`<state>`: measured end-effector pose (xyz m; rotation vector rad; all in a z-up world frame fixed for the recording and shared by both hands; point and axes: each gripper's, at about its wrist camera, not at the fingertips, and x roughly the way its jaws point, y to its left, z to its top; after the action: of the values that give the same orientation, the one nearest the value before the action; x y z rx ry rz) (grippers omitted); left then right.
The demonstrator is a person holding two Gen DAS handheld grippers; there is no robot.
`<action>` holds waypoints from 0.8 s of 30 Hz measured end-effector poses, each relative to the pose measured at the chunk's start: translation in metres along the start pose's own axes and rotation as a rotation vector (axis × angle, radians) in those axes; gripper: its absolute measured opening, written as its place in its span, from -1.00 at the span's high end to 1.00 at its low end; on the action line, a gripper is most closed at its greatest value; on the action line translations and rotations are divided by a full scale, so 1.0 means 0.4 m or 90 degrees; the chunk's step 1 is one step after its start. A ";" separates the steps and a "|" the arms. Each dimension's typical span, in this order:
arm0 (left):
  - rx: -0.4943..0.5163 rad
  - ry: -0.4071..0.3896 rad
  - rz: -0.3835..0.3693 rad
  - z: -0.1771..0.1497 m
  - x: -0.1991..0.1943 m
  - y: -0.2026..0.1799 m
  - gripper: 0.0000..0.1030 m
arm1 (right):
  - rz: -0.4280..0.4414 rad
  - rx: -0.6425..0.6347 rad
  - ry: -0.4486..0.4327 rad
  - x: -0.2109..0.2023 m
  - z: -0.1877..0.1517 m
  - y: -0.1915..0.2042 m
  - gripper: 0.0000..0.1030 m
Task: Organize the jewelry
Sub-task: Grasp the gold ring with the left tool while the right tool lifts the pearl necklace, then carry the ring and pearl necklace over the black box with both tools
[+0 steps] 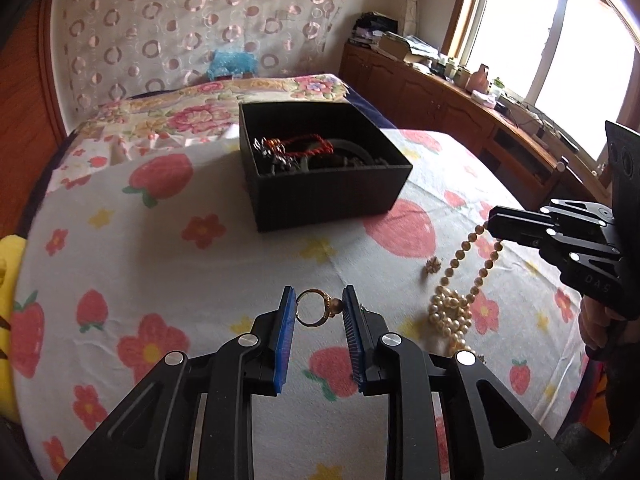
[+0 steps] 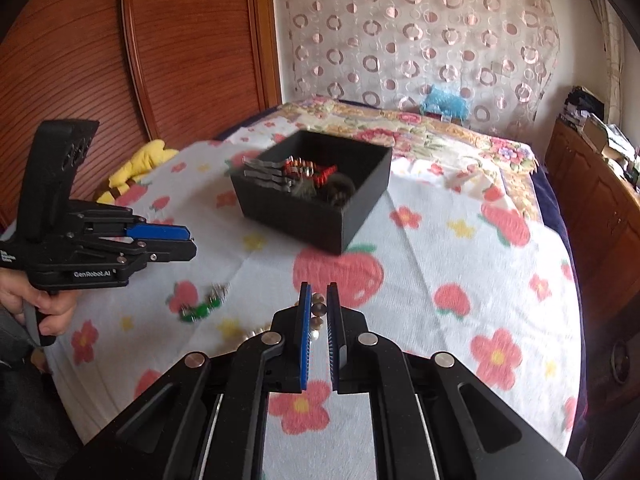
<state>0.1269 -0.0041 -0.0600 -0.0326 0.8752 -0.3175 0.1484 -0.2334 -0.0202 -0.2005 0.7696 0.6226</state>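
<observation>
My left gripper (image 1: 319, 307) is shut on a gold ring (image 1: 316, 309), held between its blue pads above the strawberry-print cloth. My right gripper (image 2: 319, 298) is shut on a pearl necklace (image 2: 317, 312); in the left wrist view the strand (image 1: 460, 280) hangs from the right gripper (image 1: 493, 222) down to a heap on the cloth. A black open box (image 1: 320, 164) sits in the middle of the bed with a red cord bracelet (image 1: 304, 146) and dark jewelry inside; it also shows in the right wrist view (image 2: 316, 196). The left gripper (image 2: 176, 240) shows at the left there.
A small gold piece (image 1: 432, 267) lies on the cloth beside the pearls. A green beaded item (image 2: 202, 304) lies blurred near the left hand. A yellow plush toy (image 2: 136, 168) sits at the bed's edge. Wooden cabinets (image 1: 440, 100) run along the window wall.
</observation>
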 end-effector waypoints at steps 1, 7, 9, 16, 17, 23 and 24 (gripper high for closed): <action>0.000 -0.004 0.001 0.006 -0.004 0.003 0.56 | -0.001 -0.001 -0.005 -0.004 0.012 0.000 0.83; 0.005 -0.033 0.006 0.055 -0.031 0.012 0.56 | 0.005 -0.006 -0.037 -0.036 0.082 0.003 0.83; 0.007 -0.041 0.006 0.068 -0.037 0.017 0.56 | 0.008 -0.010 -0.048 -0.050 0.102 0.008 0.83; 0.016 -0.067 0.004 0.121 -0.058 0.012 0.56 | 0.016 -0.022 -0.083 -0.099 0.177 0.019 0.83; 0.016 -0.069 0.004 0.127 -0.061 0.011 0.56 | 0.018 -0.023 -0.087 -0.105 0.188 0.021 0.83; 0.021 -0.081 0.007 0.167 -0.062 0.012 0.56 | 0.026 -0.031 -0.111 -0.138 0.241 0.028 0.83; 0.021 -0.083 0.007 0.174 -0.061 0.013 0.56 | 0.026 -0.032 -0.114 -0.142 0.250 0.029 0.83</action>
<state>0.1666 0.0010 0.0023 -0.0177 0.7413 -0.3160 0.1689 -0.2111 0.0914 -0.1726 0.5862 0.6894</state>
